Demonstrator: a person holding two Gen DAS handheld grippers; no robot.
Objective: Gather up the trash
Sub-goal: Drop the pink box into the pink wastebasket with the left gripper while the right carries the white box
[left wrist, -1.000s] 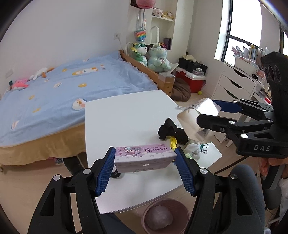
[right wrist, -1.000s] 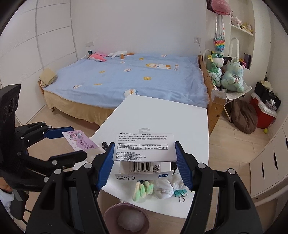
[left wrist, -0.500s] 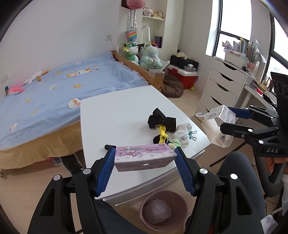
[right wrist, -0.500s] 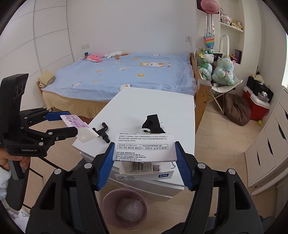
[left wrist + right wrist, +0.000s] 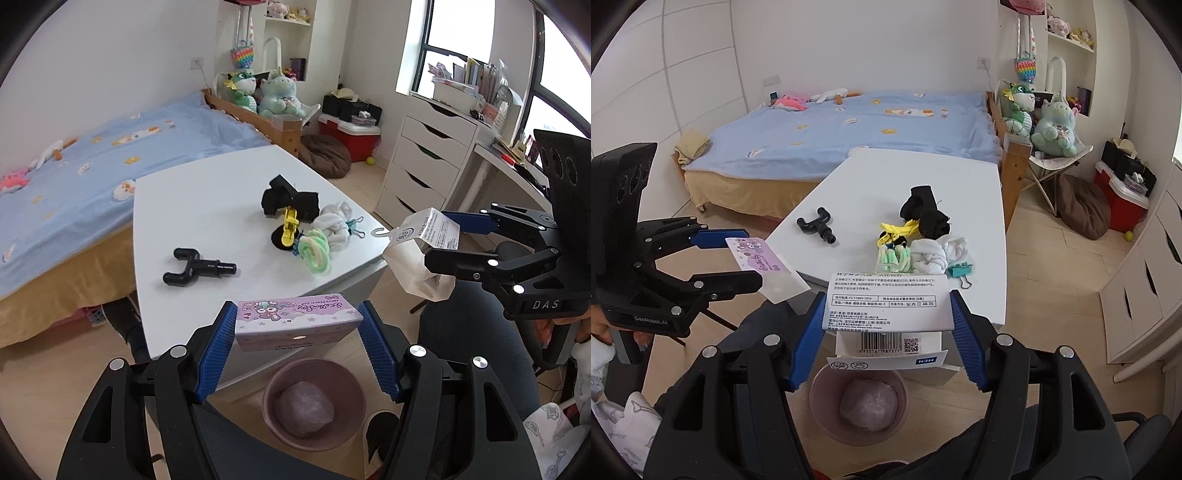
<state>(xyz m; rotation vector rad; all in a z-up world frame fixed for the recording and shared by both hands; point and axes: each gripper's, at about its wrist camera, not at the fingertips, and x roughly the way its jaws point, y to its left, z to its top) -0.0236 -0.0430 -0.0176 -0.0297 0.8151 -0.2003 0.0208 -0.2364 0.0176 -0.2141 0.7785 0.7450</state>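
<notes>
My left gripper (image 5: 297,341) is shut on a purple cartoon pencil box (image 5: 295,325), held off the near edge of the white table (image 5: 207,206), above a pink trash bin (image 5: 314,402). The box also shows in the right wrist view (image 5: 764,264). My right gripper (image 5: 886,339) is shut on a white sock package (image 5: 886,314) with a barcode, held above the same bin (image 5: 858,402) that holds crumpled plastic. The package shows in the left wrist view (image 5: 424,243), to the right of the table.
On the table lie a black Y-shaped plastic part (image 5: 192,267), black socks (image 5: 288,201), a yellow clip (image 5: 290,229), green and white socks (image 5: 325,236) and a teal binder clip (image 5: 960,271). A bed (image 5: 849,129) stands behind, white drawers (image 5: 424,162) to the right.
Both grippers have pulled back from the table toward me with their loads, now hanging over the bin. More of the table and its items have come into view.
</notes>
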